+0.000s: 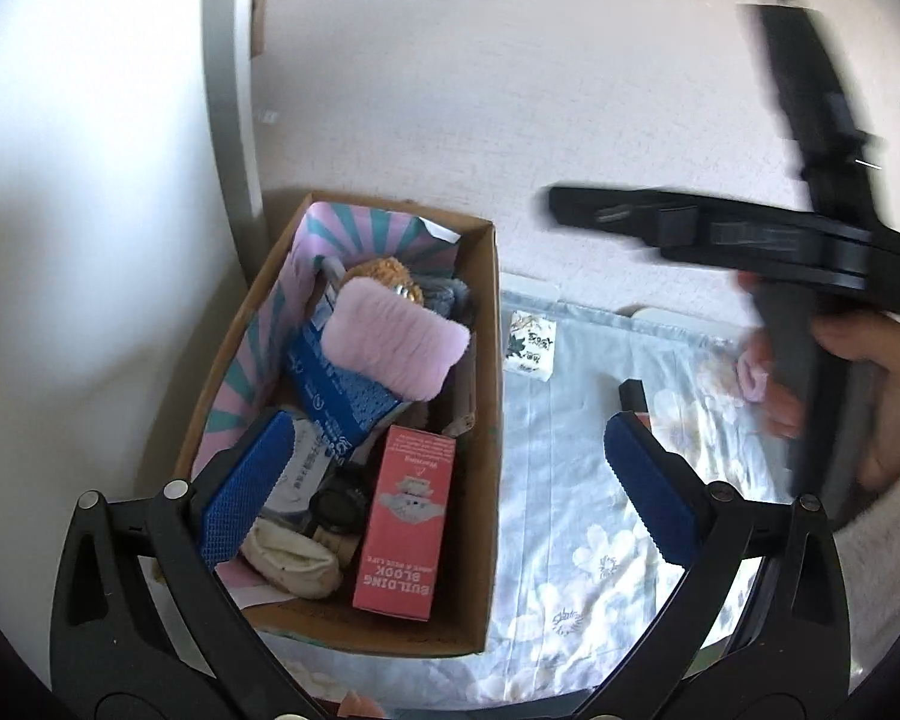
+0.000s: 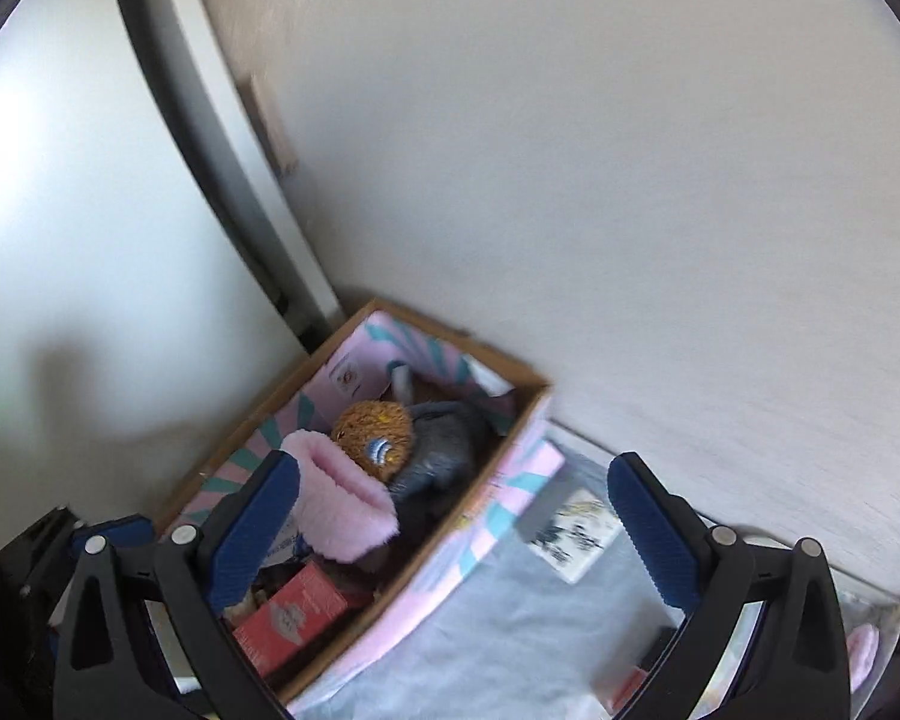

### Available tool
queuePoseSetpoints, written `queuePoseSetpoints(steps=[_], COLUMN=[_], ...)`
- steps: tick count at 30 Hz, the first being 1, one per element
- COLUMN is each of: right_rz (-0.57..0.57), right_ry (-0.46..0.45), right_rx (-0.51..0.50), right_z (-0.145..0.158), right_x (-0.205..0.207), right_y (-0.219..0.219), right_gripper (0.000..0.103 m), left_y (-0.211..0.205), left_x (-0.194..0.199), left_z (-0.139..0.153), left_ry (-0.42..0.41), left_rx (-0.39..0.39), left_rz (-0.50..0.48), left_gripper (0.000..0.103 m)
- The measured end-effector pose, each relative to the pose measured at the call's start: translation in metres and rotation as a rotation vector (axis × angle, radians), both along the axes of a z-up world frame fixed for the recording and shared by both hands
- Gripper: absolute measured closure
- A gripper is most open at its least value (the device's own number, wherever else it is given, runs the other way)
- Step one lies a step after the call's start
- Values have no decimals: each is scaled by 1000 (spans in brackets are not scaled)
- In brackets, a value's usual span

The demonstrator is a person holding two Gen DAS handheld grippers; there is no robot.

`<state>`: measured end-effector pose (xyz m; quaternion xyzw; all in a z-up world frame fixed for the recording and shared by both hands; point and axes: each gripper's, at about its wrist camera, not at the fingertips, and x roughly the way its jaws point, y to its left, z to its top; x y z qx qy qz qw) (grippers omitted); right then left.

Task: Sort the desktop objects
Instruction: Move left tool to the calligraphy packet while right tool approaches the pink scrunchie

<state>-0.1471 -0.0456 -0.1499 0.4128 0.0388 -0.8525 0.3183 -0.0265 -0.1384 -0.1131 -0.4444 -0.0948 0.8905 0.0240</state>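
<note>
Cardboard box point(image 1: 480, 420), table's back-left corner: held pink fluffy pad point(image 1: 393, 348), red carton point(image 1: 405, 522). Left tongs point(image 1: 432, 504) and right tongs point(image 2: 450, 534) stood wide open, empty.

Box set in the wall corner, cloth spread to its right

In the left wrist view, the cardboard box point(image 1: 486, 360) is found left of centre on the patterned cloth point(image 1: 570, 480); in it the fluffy pad point(image 1: 396, 351) is laid behind the building-block carton point(image 1: 405, 519), the watch point(image 1: 336, 504) left of that carton. A small packet point(image 1: 529, 348) is placed on the cloth just right of the box.
</note>
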Motion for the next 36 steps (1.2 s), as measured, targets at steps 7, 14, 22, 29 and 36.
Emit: queuePoseSetpoints(steps=[7, 14, 22, 29, 36], right_rz=[-257, -408, -529, -601, -630], right_ry=[119, 61, 39, 50, 35], right_rx=[26, 58, 80, 122, 151], right_z=[9, -26, -63, -104, -133], right_x=[27, 58, 94, 105, 83], right_y=[118, 193, 259, 279, 287], right_gripper=[0, 0, 0, 8, 9], left_y=[48, 114, 173, 184, 166], left_x=[-9, -31, -49, -93, -132], left_z=[23, 11, -39, -106, -133], left_ry=[118, 115, 196, 167, 112], left_rx=[-135, -146, -176, -285, -335], left_rz=[-27, -108, -99, -9, 68], left_gripper=[0, 0, 2, 15, 16])
